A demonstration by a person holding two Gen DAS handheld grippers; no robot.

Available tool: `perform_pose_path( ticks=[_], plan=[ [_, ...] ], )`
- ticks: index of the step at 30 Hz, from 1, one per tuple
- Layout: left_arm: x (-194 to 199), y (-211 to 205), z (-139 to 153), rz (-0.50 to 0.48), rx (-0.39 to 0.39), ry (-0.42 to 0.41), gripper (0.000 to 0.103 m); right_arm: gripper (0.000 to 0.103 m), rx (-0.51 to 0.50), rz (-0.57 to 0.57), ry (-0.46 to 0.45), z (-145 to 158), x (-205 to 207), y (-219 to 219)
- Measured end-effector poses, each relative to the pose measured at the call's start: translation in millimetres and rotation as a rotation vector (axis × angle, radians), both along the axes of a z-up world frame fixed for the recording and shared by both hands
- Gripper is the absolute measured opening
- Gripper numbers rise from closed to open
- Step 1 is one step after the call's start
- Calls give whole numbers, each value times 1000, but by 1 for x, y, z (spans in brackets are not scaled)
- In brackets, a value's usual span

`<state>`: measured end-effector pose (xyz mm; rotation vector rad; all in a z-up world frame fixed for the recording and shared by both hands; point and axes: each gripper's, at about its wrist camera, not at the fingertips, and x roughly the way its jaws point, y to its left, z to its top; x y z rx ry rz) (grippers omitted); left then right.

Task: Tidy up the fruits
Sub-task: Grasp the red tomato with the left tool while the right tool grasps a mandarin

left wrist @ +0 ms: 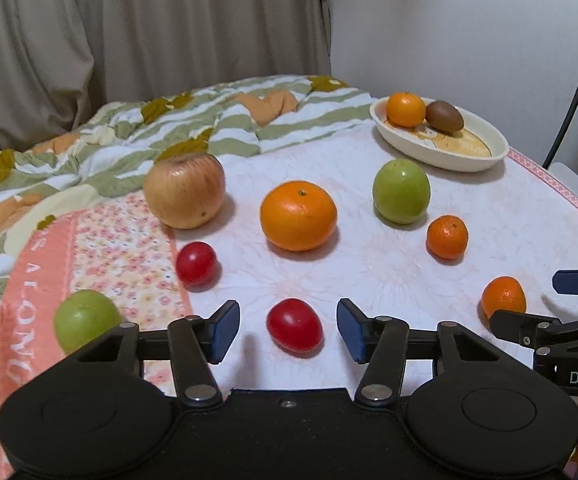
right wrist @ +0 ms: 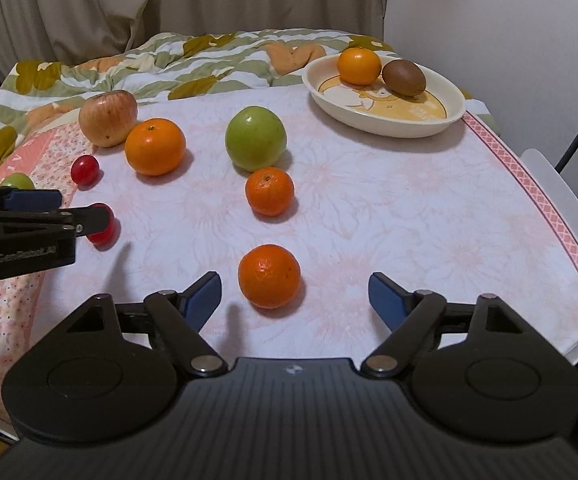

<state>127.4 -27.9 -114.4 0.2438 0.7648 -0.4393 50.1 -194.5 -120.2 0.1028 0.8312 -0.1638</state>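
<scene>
The left gripper (left wrist: 288, 330) stands part open over the pale floral cloth (left wrist: 369, 264), a glossy red oval tomato (left wrist: 295, 325) lying between its blue pads (left wrist: 225, 330) with a clear gap either side, nothing gripped. The right gripper (right wrist: 295, 300) stands wide open and empty, a dimpled round mandarin (right wrist: 269, 276) resting on the cloth between its fingers (right wrist: 385, 300), nearer the left-hand one and touching neither. Farther back, a cream oval dish (right wrist: 441, 120) already holds an orange fruit (right wrist: 359, 66) and a brown kiwi (right wrist: 404, 77) side by side.
</scene>
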Motion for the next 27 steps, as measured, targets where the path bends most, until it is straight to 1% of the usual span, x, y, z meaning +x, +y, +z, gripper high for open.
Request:
perform_pose_path(
  ticks=[3, 5, 7, 8, 11, 17, 19, 20, 22, 23, 27],
  plan=[
    [5, -3, -6, -6, 15, 23, 47, 92, 6, 4, 2, -1, 2, 0],
    [7, -4, -9, -5, 15, 35, 44, 89, 5, 13, 5, -3, 3, 2],
    [8, -5, -11, 0, 22, 47, 39, 87, 4, 19, 10, -4, 5, 3],
    [9, -4, -12, 1, 24, 53, 37, 87, 6, 20, 12, -4, 5, 3],
    [9, -5, -13, 2, 30, 56, 37, 86, 11, 21, 11, -6, 6, 3],
    [7, -4, -12, 14, 26, 63, 36, 78, 11, 32, 21, -8, 12, 3],
    [6, -3, -12, 17, 24, 66, 36, 73, 12, 34, 23, -9, 13, 3],
    [6, -2, -12, 19, 23, 67, 36, 69, 13, 37, 25, -9, 14, 3],
    [5, 0, -12, 21, 22, 69, 36, 59, 12, 55, 24, -10, 15, 4],
    [4, 0, -11, 21, 21, 70, 36, 52, 18, 67, 16, -9, 15, 4],
    [1, 2, -7, 27, 11, 73, 36, 51, 12, 87, 19, -8, 18, 7]
  ],
)
